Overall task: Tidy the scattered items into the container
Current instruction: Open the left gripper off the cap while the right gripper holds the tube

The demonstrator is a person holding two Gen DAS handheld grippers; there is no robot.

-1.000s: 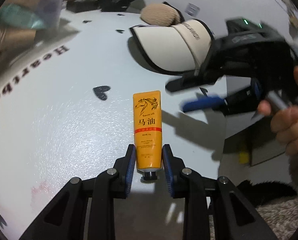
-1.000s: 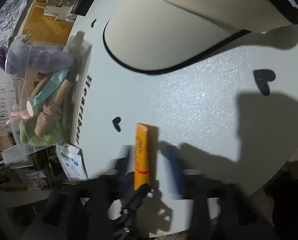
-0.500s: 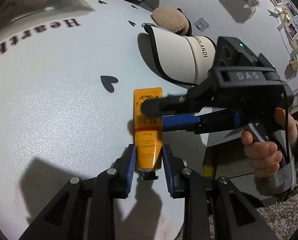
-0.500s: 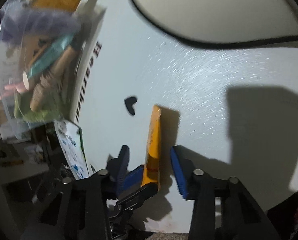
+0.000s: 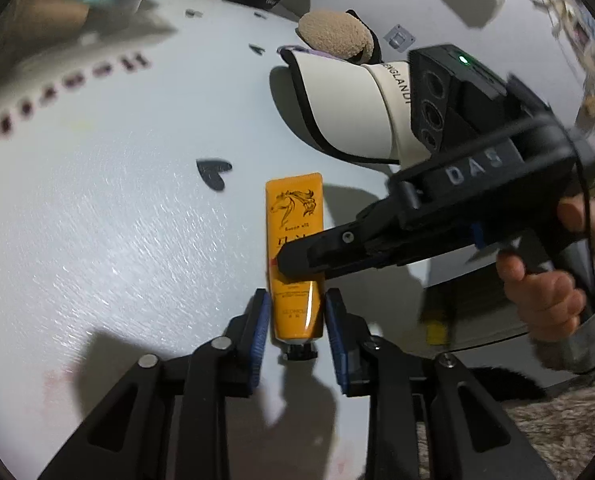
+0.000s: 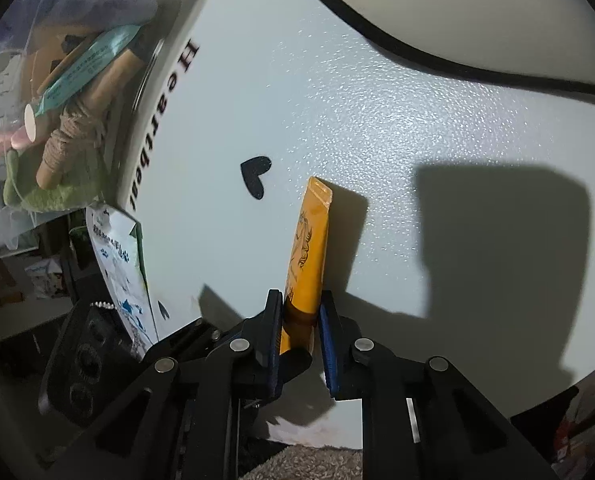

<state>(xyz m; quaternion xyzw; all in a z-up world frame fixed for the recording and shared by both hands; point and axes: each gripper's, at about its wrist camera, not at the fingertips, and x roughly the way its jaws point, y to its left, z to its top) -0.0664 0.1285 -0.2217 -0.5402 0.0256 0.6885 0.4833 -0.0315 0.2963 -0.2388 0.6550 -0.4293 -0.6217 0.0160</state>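
Tube point(image 5: 294, 256) of orange cream is lying flat on the white tabletop point(image 5: 97, 240), just beside the black heart mark point(image 5: 213, 172). Your left tool point(image 5: 297, 328) is bracketing the tube's cap end, pads parted and not quite touching. Your right tool point(image 6: 301, 332) is clamping the tube's lower body from the side. Beyond the heart, the cream visor point(image 5: 349, 116) is resting; the clear container point(image 6: 57, 92) is sitting at the tabletop's edge.

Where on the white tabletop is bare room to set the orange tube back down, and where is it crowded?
Bare tabletop lies left of the orange tube, between the black heart mark and the "Heartbeat" lettering. It is crowded on the other side: the cream visor sits there, and both the left tongs and right tongs flank the tube.
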